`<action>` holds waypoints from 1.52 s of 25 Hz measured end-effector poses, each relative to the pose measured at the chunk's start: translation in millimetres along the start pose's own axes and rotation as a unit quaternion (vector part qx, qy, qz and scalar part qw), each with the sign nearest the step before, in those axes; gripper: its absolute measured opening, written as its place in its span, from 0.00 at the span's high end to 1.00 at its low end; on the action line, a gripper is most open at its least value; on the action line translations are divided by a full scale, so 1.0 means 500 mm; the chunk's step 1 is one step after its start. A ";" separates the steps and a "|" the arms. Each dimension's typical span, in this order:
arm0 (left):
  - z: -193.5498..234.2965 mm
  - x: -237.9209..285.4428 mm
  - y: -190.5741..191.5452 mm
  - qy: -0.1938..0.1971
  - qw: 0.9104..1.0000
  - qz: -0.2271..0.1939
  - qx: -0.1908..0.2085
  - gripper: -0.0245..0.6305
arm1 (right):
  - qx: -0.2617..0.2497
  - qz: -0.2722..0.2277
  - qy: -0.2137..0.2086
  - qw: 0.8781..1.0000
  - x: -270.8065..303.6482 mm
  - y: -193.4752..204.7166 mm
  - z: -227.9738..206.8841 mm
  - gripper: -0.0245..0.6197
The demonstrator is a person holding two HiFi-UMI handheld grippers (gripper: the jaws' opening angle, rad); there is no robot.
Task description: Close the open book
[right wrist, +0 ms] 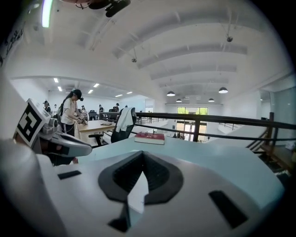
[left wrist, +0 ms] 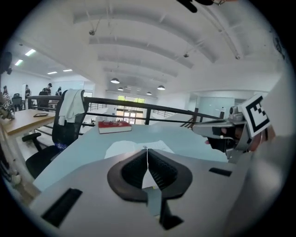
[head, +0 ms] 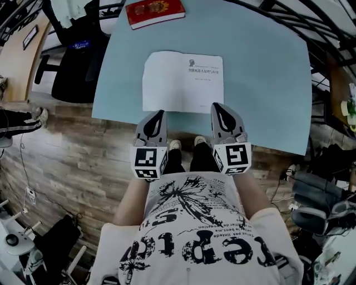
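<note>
Head view: both grippers side by side over near edge of tabletop (head: pixel 267 83). Left gripper (head: pixel 159 115) clenched, nothing between jaws. Right gripper (head: pixel 218 108) likewise pinched together, empty. Tips just beside near edge of open book (head: pixel 183 82); contact unclear. Book lies flat close to tabletop's near edge, white pages up, small print high on right page, left page blank. Judged step: approach, closing not begun. Next: work tip under one outer page edge, fold across spine. Red book (head: pixel 154 12) at far edge.

On table (head: pixel 267 67), open book (head: pixel 183 82); closed book (head: pixel 155 12) behind; left tongs (head: pixel 161 114), right tongs (head: pixel 217 107) before
</note>
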State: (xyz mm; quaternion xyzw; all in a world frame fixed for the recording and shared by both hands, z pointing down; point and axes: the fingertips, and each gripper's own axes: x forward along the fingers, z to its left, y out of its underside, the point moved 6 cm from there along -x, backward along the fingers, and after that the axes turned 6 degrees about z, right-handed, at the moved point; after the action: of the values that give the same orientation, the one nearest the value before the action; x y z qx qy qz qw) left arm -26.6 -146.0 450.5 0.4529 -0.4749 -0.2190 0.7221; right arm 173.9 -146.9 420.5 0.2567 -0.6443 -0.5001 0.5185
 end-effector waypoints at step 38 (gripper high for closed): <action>0.091 0.166 0.250 0.044 0.789 -0.045 -0.612 0.88 | -0.073 0.064 -0.072 0.993 0.090 0.044 -0.106 0.95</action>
State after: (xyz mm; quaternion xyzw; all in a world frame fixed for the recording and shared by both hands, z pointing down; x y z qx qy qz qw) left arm -43.6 -166.4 604.8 -0.0534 -0.1887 -0.4757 0.8575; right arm 212.2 -197.0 456.9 0.1395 -0.6573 -0.5286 0.5188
